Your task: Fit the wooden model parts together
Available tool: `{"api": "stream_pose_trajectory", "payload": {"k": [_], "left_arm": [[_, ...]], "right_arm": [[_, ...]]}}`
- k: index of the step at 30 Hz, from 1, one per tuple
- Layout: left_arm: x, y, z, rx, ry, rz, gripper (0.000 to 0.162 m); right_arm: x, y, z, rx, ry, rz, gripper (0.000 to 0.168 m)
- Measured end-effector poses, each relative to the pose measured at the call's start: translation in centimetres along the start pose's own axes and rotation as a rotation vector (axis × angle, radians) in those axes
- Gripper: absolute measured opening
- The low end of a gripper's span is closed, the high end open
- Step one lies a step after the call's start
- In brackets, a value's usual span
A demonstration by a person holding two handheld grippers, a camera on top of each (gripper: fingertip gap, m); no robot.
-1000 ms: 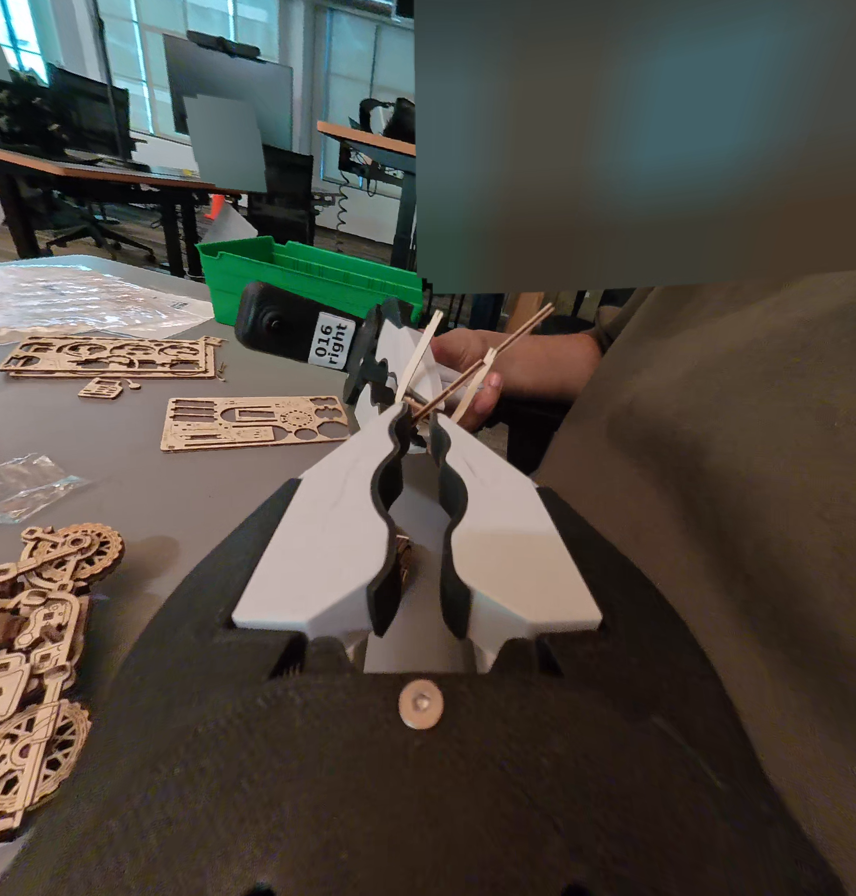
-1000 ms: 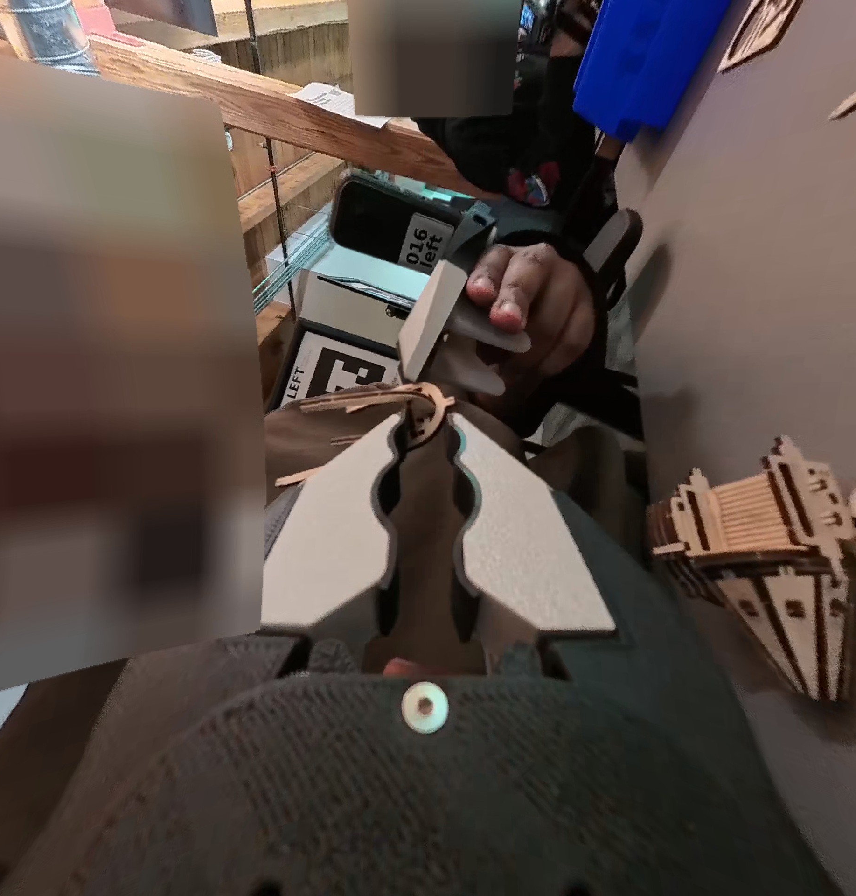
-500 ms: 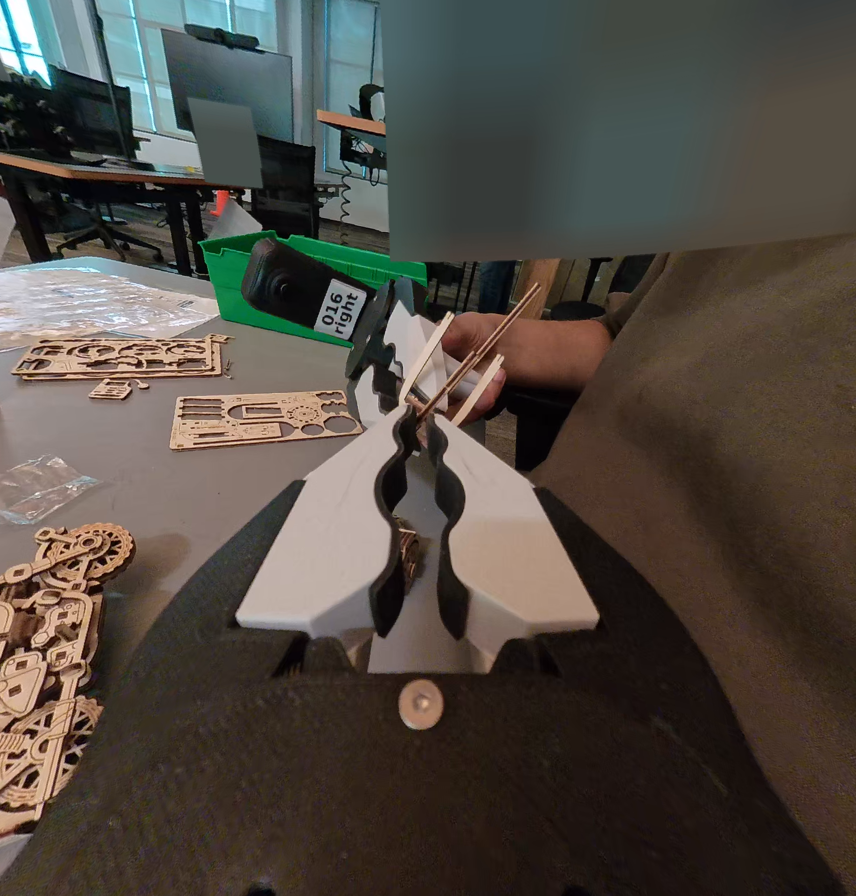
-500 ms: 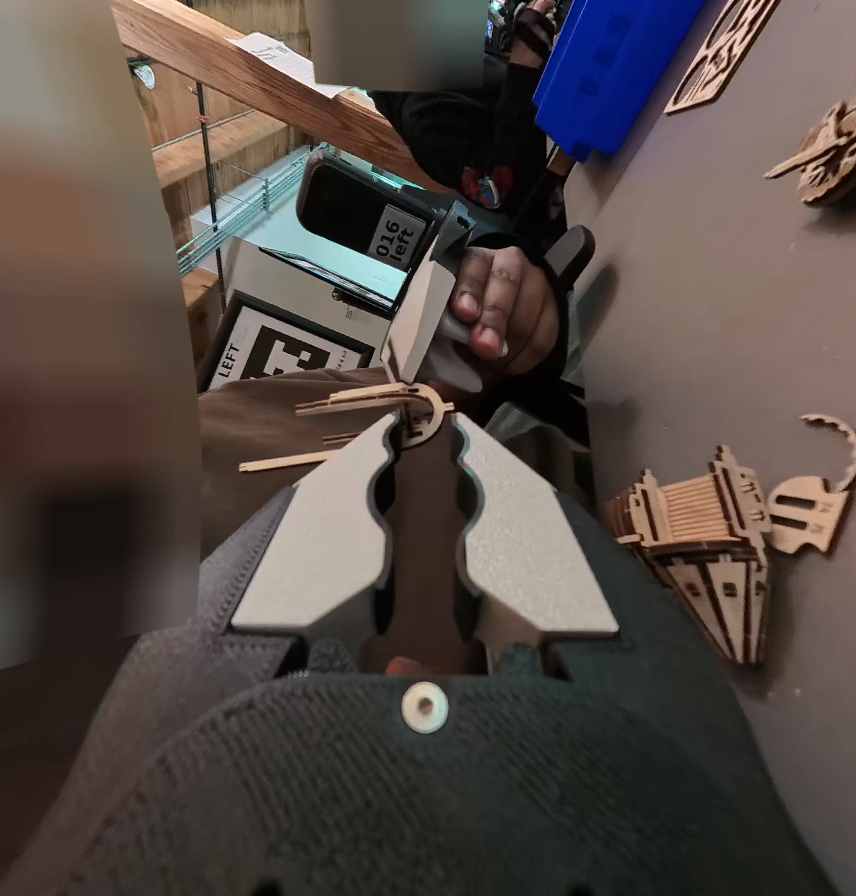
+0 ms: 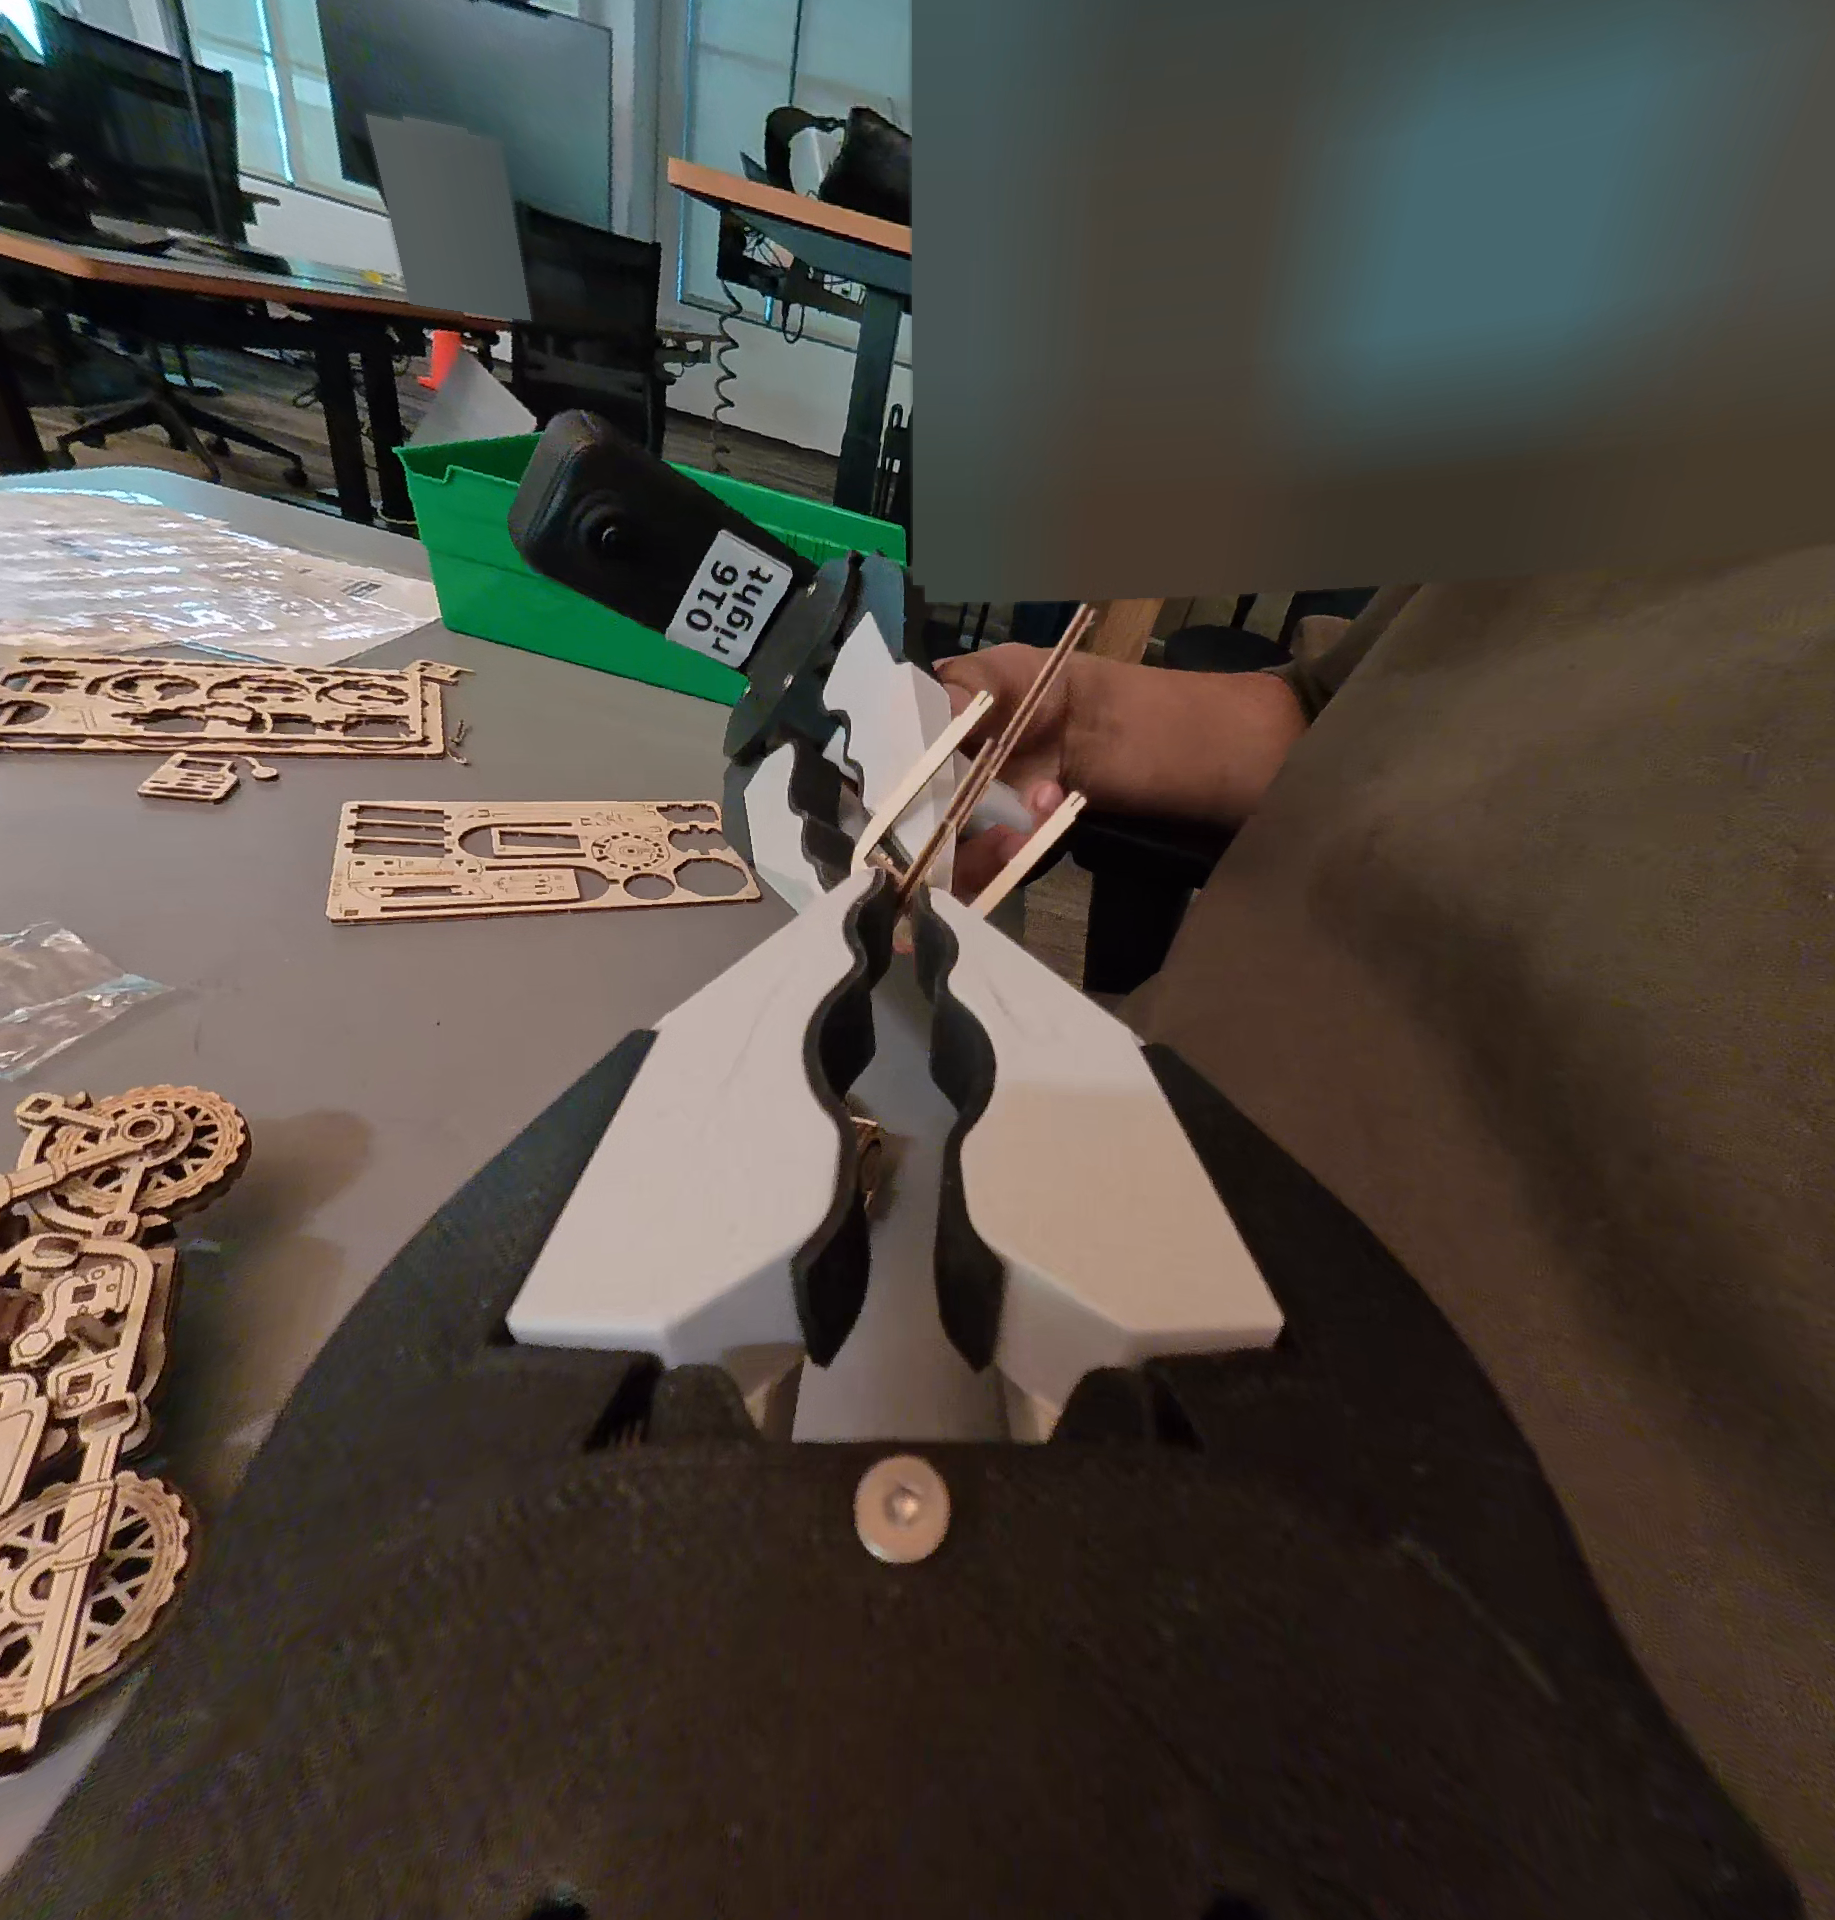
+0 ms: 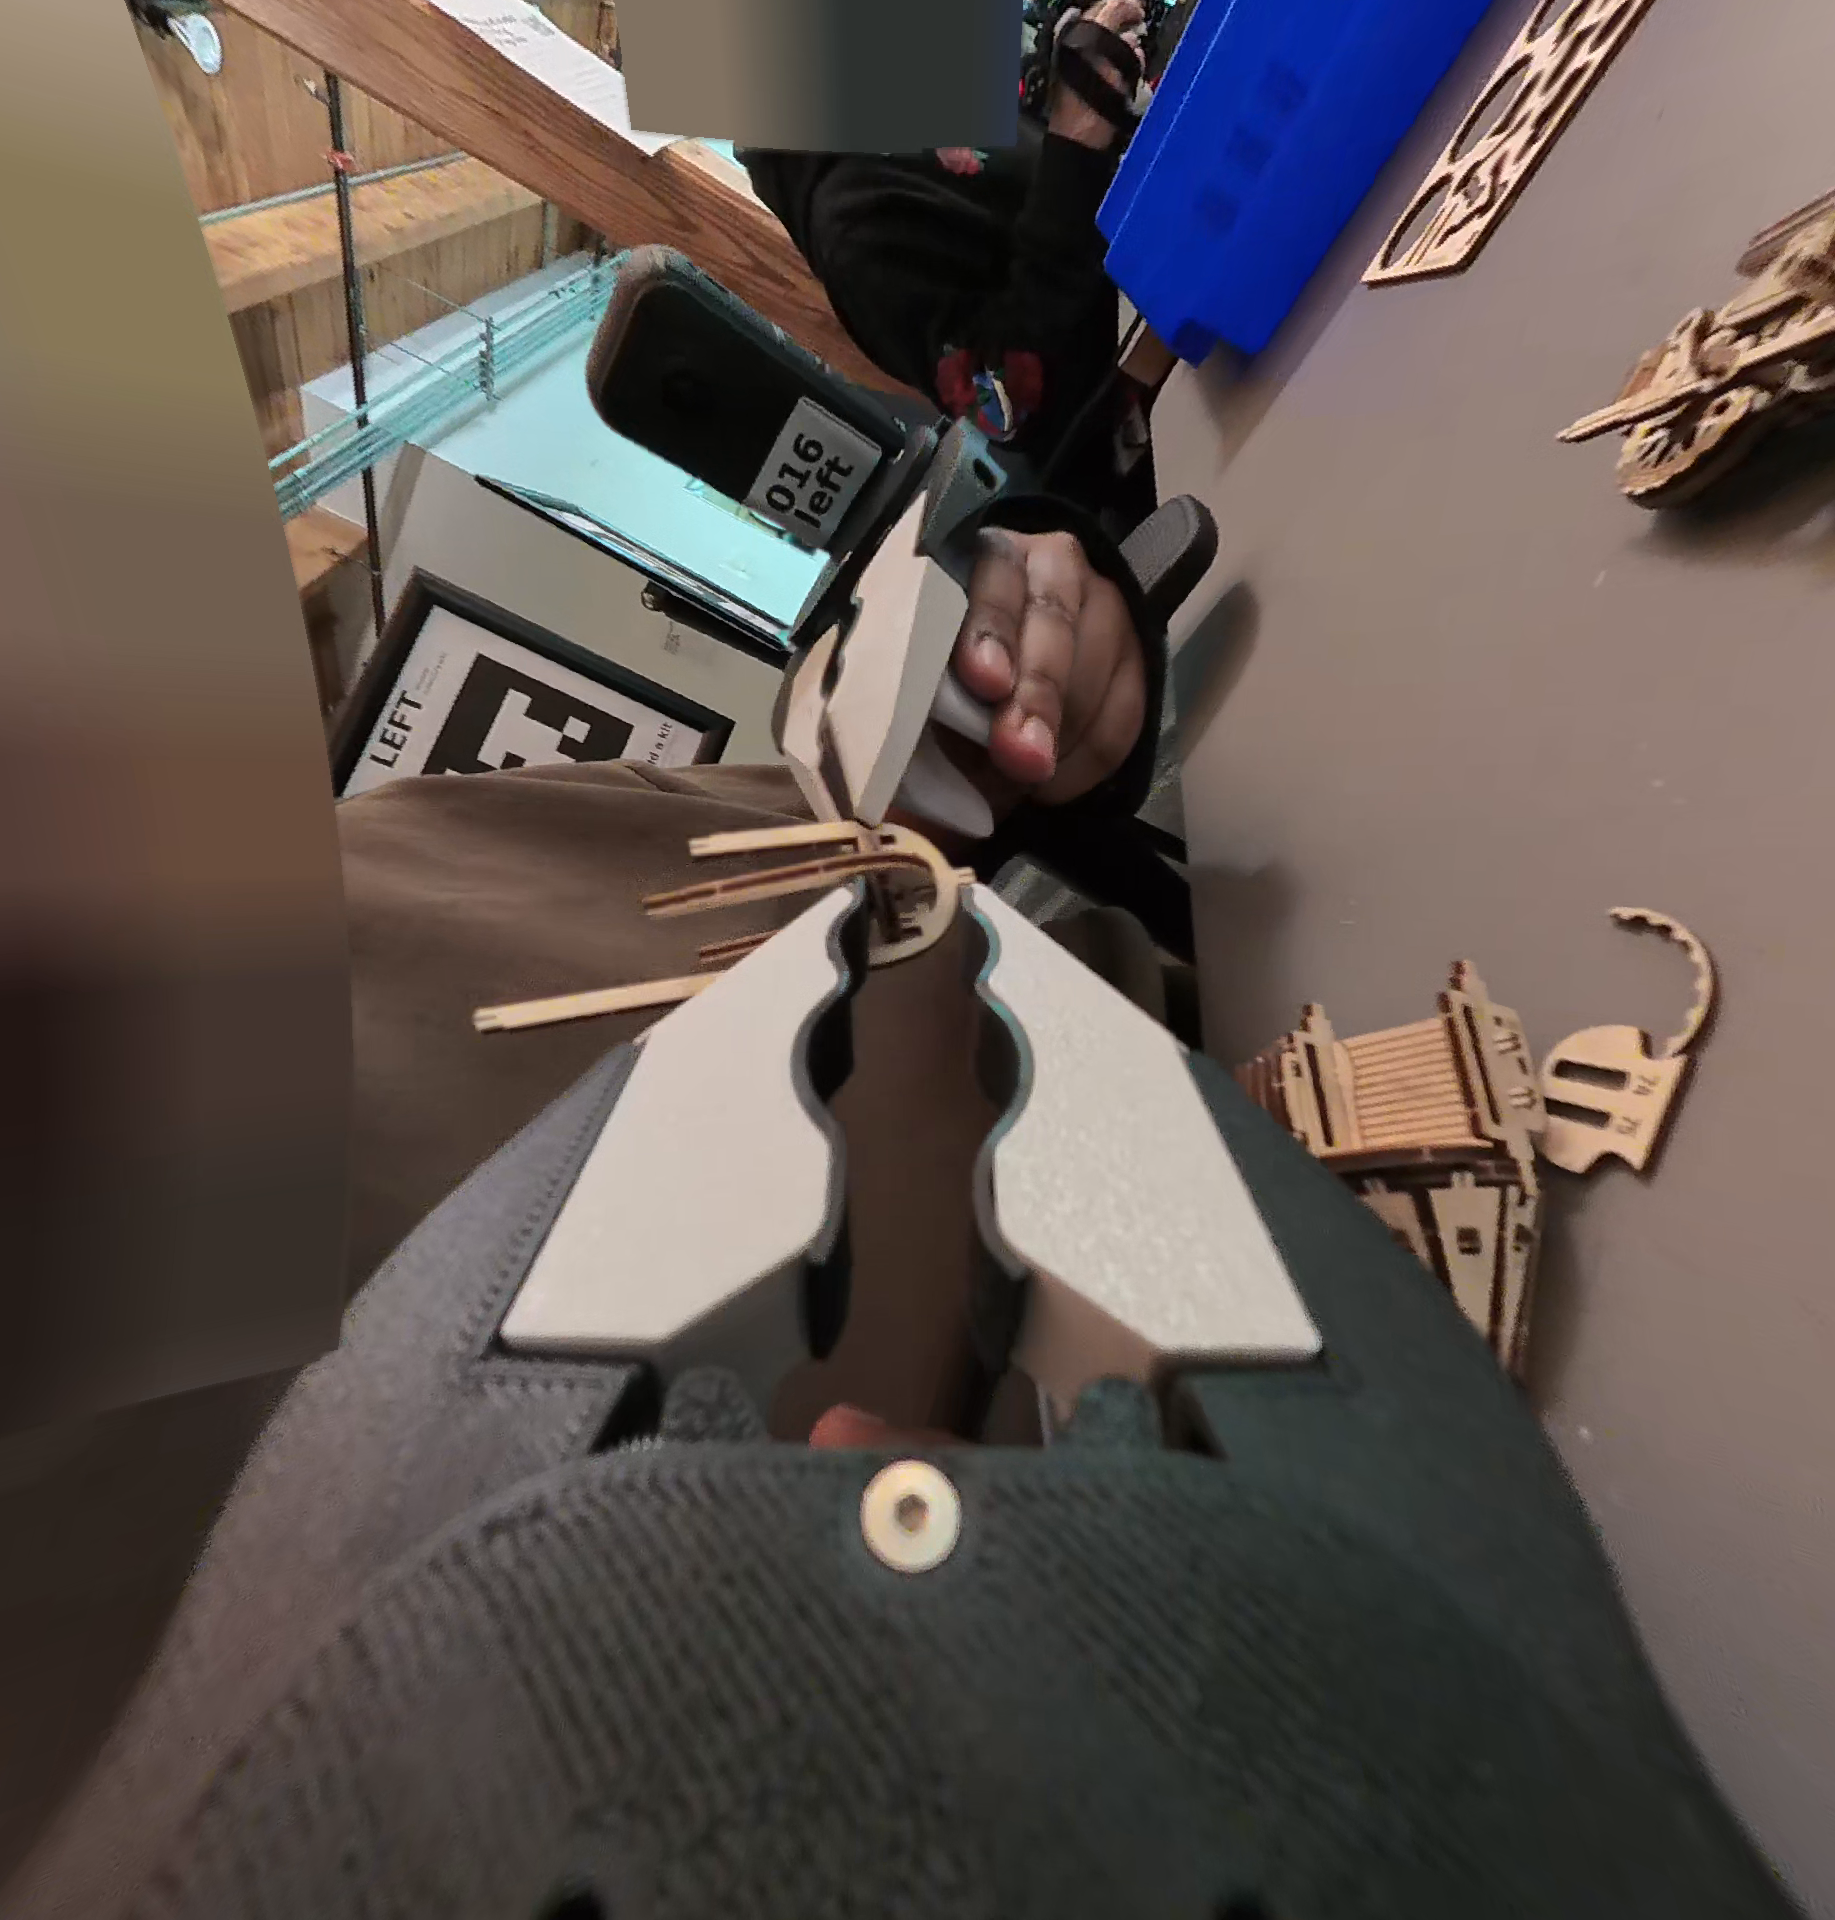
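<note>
A thin wooden part with a curved head and several long prongs (image 6: 897, 894) is held in mid-air in front of a person's brown shirt. My right gripper (image 6: 908, 909) is shut on its curved head, prongs pointing left. My left gripper (image 5: 902, 896) is shut on the same part (image 5: 996, 748) edge-on, with the prongs sticking up and right. In the left wrist view the right gripper (image 5: 819, 790) stands just beyond my tips. In the right wrist view the left gripper (image 6: 840, 821) meets the part from above. A hand holds each gripper.
On the grey table (image 5: 373, 1018) lie cut wooden sheets (image 5: 539, 862), an assembled wooden motorcycle model (image 5: 61, 1299), plastic bags (image 5: 40, 987) and a green bin (image 5: 456, 540). The right wrist view shows a blue bin (image 6: 1256, 187), a wooden sub-assembly (image 6: 1412, 1122), a hooked flat part (image 6: 1640, 1081) and another model (image 6: 1775, 364). Left and right tips are no more than a few centimetres apart.
Both grippers stay closed on the pronged part. The pair has turned, so the prongs stand steeper in the left wrist view and more of the table shows in the right wrist view.
</note>
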State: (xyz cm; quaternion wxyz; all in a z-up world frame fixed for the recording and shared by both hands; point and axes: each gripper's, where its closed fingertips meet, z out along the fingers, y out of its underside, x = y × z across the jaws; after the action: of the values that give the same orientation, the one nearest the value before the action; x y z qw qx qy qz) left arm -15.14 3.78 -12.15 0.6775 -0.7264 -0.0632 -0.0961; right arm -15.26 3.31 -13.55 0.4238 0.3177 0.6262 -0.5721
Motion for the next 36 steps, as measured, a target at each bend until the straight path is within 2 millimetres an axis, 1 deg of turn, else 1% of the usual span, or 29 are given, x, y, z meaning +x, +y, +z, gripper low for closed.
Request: {"api": "stream_pose_trajectory", "payload": {"k": [1,8,11,13,16,18,21,24,28,36], "left_arm": [[0.0,0.0,0.0,0.0,0.003,-0.003,0.001],[-0.2,-0.1,0.1,0.014,-0.017,-0.007,0.001],[-0.6,-0.3,0.1,0.026,-0.043,-0.033,0.004],[-0.8,-0.3,0.1,0.037,-0.035,-0.084,0.021],[-1.2,0.1,0.1,0.02,-0.005,-0.211,0.031],[-1.5,0.1,0.2,0.025,0.005,-0.273,0.031],[-1.6,0.0,0.1,0.042,0.029,-0.347,0.022],[-1.6,0.1,0.1,0.045,0.047,-0.383,0.018],[-1.9,0.1,0.1,0.047,0.046,-0.408,0.013],[-1.8,-0.2,0.0,0.064,0.061,-0.403,0.013]], "right_arm": [[0.0,0.0,0.0,-0.004,0.006,-0.01,0.014],[0.0,-0.2,-0.2,0.014,0.005,-0.009,0.014],[0.1,-0.7,-0.3,0.037,0.028,-0.054,0.014],[0.1,-1.0,-0.4,0.046,0.071,-0.132,0.014],[0.1,-1.3,-0.5,0.044,0.146,-0.261,0.014],[0.0,-1.3,-0.4,0.043,0.179,-0.328,0.014],[0.4,-1.5,-0.3,0.04,0.253,-0.417,0.014],[0.7,-1.6,-0.3,0.037,0.307,-0.477,0.014],[0.8,-1.5,-0.1,0.023,0.329,-0.504,0.014],[0.3,-1.9,-0.3,0.054,0.315,-0.512,0.014]]}}
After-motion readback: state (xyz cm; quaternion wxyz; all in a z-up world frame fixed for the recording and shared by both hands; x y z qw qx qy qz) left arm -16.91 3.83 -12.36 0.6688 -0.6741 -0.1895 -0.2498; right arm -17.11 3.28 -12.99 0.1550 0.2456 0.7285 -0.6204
